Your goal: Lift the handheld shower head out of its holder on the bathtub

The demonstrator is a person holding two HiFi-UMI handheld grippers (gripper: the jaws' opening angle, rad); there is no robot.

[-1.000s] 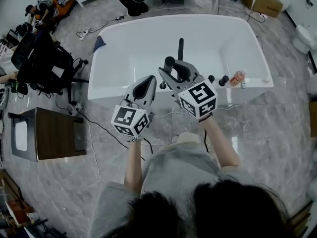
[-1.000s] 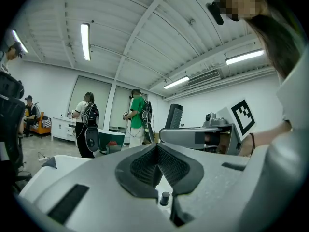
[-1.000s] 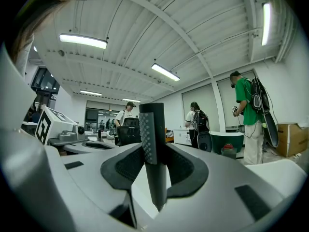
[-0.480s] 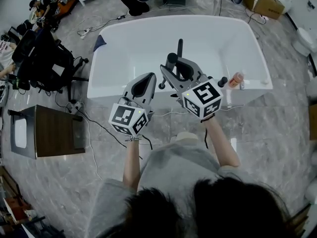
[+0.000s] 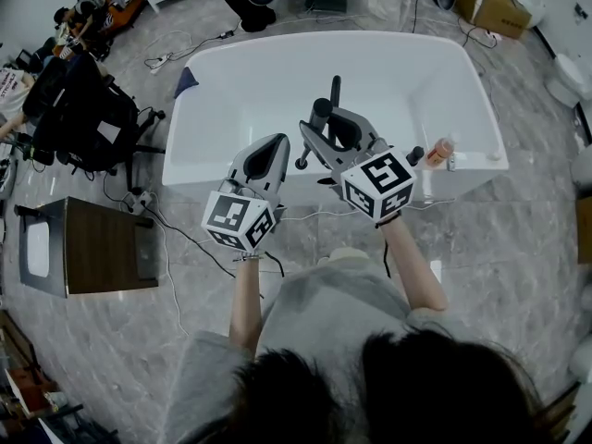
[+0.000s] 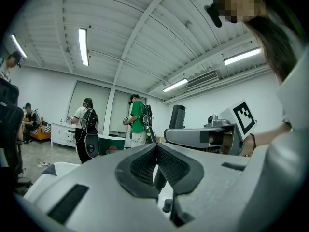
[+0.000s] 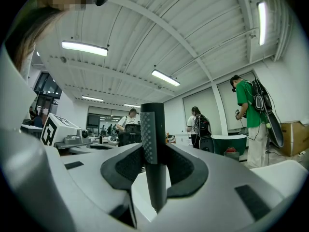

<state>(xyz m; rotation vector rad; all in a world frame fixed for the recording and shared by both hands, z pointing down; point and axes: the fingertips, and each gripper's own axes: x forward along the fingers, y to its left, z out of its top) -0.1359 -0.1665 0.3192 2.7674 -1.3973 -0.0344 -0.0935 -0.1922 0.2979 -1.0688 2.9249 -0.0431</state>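
A slim black handheld shower head [image 5: 335, 91] stands upright over the near rim of the white bathtub [image 5: 259, 72]. My right gripper [image 5: 326, 126] is shut on its handle. In the right gripper view the black bar with its textured face [image 7: 153, 134] sits squeezed between both pads of the right gripper [image 7: 153, 166]. My left gripper [image 5: 273, 148] hovers just left of it over the tub's near edge, pads together, holding nothing. The left gripper view shows its own closed tips [image 6: 156, 151], with the shower head [image 6: 177, 116] rising above the right gripper [image 6: 193, 137].
An orange bottle [image 5: 442, 148] and black tap knobs [image 5: 415, 153] sit on the tub's near rim at right. A blue cloth [image 5: 185, 81] lies on the far left corner. A dark cabinet [image 5: 92, 248], an office chair [image 5: 88, 114] and floor cables stand left. People stand in the background.
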